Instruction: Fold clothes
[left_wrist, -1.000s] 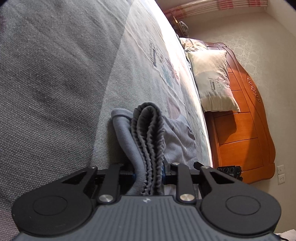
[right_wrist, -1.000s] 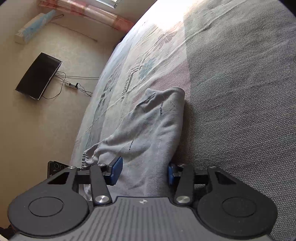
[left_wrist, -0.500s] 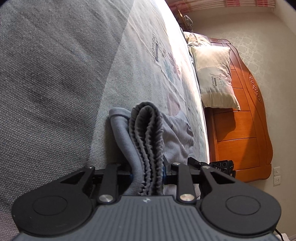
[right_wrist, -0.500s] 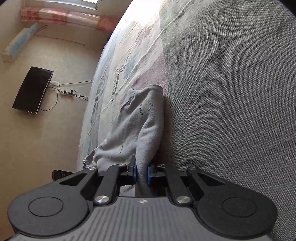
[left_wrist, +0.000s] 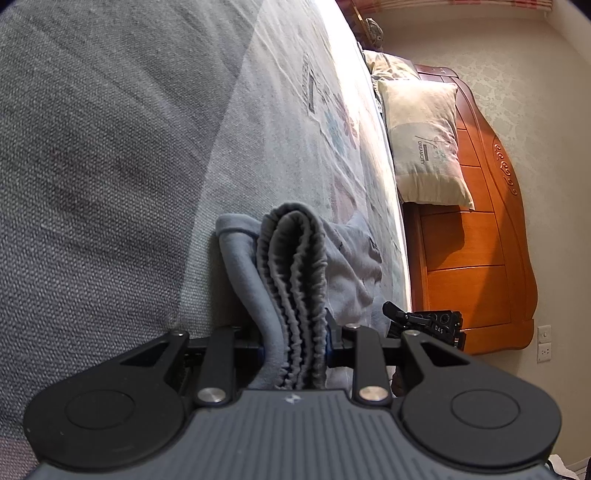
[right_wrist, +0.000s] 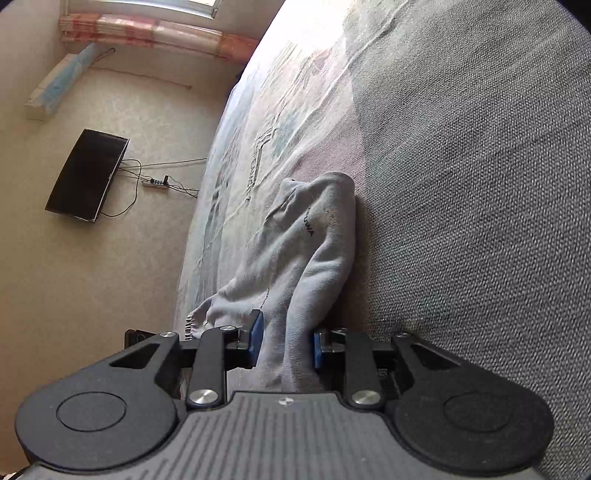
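A light grey garment (left_wrist: 295, 251) lies bunched on the bed, its ribbed elastic band folded into a thick ridge. My left gripper (left_wrist: 294, 347) is shut on that ridge, and the cloth fills the gap between its pads. In the right wrist view the same garment (right_wrist: 314, 236) runs away from me as a long fold with small dark lettering. My right gripper (right_wrist: 285, 343) has its jaws opening. The fold stands between the blue pads, and the left pad (right_wrist: 255, 338) is just off the cloth.
The bed cover (left_wrist: 110, 147) is coarse grey in shade and pale and patterned in sun. A pillow (left_wrist: 424, 147) leans on the wooden headboard (left_wrist: 480, 240). A black screen (right_wrist: 86, 175) and a power strip (right_wrist: 155, 183) with cables show on the other side.
The right gripper stood wide a second ago, pinched the fold half a second ago, and now has its jaws apart again. The left gripper keeps its hold and has barely moved.
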